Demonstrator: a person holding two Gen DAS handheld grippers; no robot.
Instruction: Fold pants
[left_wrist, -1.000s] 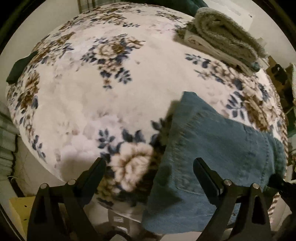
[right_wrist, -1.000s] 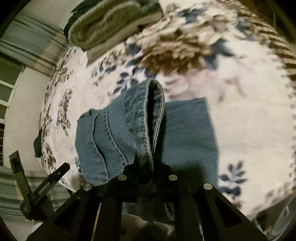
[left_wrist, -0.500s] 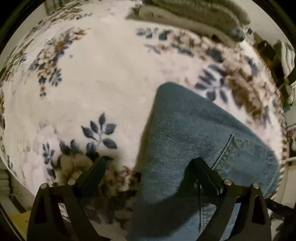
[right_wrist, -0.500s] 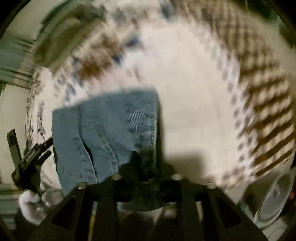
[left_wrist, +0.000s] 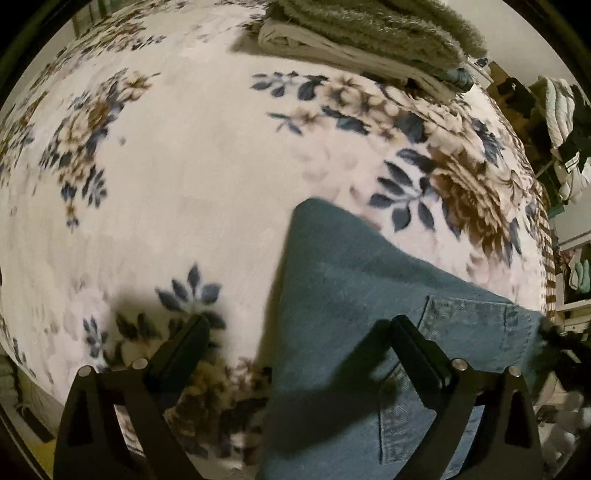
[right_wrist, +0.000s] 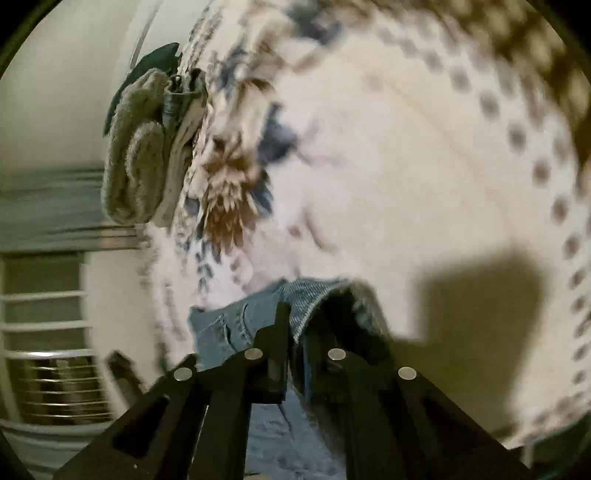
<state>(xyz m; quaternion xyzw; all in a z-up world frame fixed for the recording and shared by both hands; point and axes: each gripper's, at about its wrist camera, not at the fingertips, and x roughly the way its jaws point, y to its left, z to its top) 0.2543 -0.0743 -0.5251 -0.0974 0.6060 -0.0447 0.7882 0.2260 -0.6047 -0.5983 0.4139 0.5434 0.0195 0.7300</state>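
Blue denim pants (left_wrist: 351, 295) lie folded on a floral blanket (left_wrist: 177, 177), at the lower right of the left wrist view, back pocket showing. My left gripper (left_wrist: 299, 325) is open above the pants' left edge, one finger over the blanket, one over the denim, holding nothing. My right gripper (right_wrist: 306, 321) is shut on the pants (right_wrist: 229, 328), pinching a thick hem or waistband edge between its fingers; the denim hangs down from it. The right wrist view is blurred.
A stack of folded towels and clothes (left_wrist: 369, 33) sits at the far side of the bed, also in the right wrist view (right_wrist: 144, 155). Shelves with clothing (left_wrist: 561, 122) stand at the right. A window with blinds (right_wrist: 48, 354) is at the left.
The left gripper has moved forward and right over the pants. The right gripper, still gripping the denim, has swung and tilted, so the pants now sit low in its view.
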